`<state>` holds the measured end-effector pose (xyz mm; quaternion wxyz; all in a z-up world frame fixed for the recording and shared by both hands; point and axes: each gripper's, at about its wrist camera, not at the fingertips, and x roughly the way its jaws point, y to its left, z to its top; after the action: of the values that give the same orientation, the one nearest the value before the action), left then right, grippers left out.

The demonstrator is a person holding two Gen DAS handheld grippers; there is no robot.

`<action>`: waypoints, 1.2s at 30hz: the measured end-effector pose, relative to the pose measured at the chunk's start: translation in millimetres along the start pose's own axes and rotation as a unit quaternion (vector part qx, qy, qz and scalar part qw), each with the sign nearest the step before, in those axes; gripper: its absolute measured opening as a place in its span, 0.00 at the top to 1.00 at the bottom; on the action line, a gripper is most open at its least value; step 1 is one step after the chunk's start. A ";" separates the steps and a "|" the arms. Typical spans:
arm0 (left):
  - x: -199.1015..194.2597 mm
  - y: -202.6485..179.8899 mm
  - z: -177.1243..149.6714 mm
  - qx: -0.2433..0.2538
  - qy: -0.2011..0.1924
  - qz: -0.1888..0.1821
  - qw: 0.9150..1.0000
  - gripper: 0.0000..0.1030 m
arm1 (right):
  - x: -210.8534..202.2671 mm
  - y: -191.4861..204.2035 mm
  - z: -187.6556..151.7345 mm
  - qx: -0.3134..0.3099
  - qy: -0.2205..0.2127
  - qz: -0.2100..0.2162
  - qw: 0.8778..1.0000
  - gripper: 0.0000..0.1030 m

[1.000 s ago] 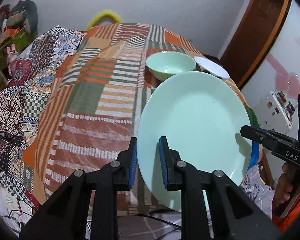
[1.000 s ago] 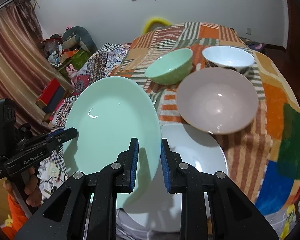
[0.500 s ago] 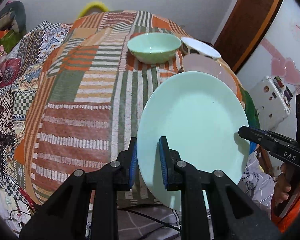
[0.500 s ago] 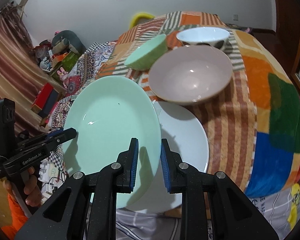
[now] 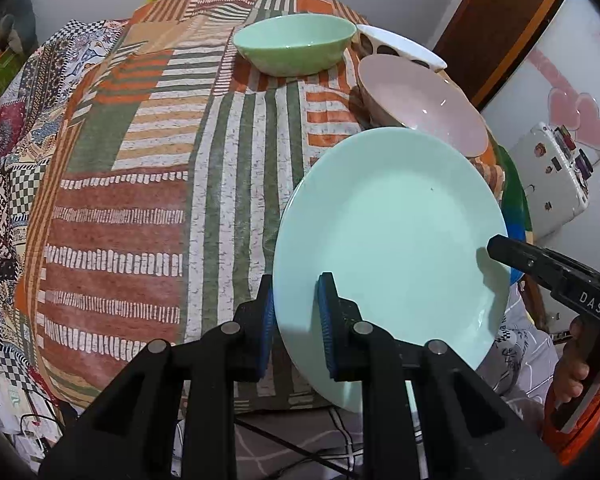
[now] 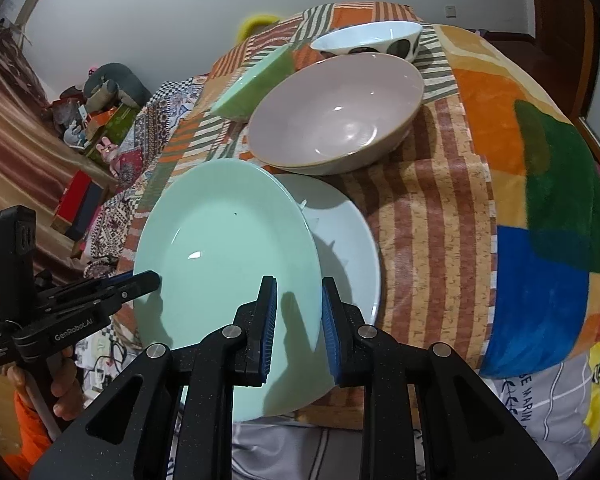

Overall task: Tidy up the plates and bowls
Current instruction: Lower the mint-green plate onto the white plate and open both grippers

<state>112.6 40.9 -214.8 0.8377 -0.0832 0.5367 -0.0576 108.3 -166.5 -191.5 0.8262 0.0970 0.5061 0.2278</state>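
The mint plate [image 6: 228,264] has sunk closer over the white plate [image 6: 348,248].

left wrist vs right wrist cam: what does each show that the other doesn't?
Left wrist only: the green bowl's inside, and the white appliance with heart stickers.
Right wrist only: the white plate lying under the mint plate, and the cluttered shelf by the curtain.
Both: the mint plate pinched at opposite rims by the left claw and right claw, plus the pink bowl and spotted bowl.
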 end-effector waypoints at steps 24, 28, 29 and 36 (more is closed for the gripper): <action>22.0 -11.4 17.9 0.021 0.009 0.011 1.000 0.79 | 0.0 -24.5 -6.9 0.042 0.011 0.005 0.999 0.79; 21.8 -12.3 18.0 0.023 0.008 0.015 1.000 0.79 | -0.8 -25.2 -6.1 0.038 0.011 0.002 0.999 0.79; 21.6 -12.5 18.3 0.024 0.010 0.016 1.000 0.79 | -1.1 -25.8 -5.8 0.036 0.012 0.001 0.999 0.79; 21.7 -11.4 20.0 0.022 0.017 0.013 1.000 0.79 | 0.9 -20.0 -5.3 0.027 0.014 -0.004 1.000 0.79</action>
<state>139.7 27.2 -223.6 0.8307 -0.0563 0.5507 -0.0597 109.5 -184.0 -202.5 0.8172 0.1141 0.5238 0.2118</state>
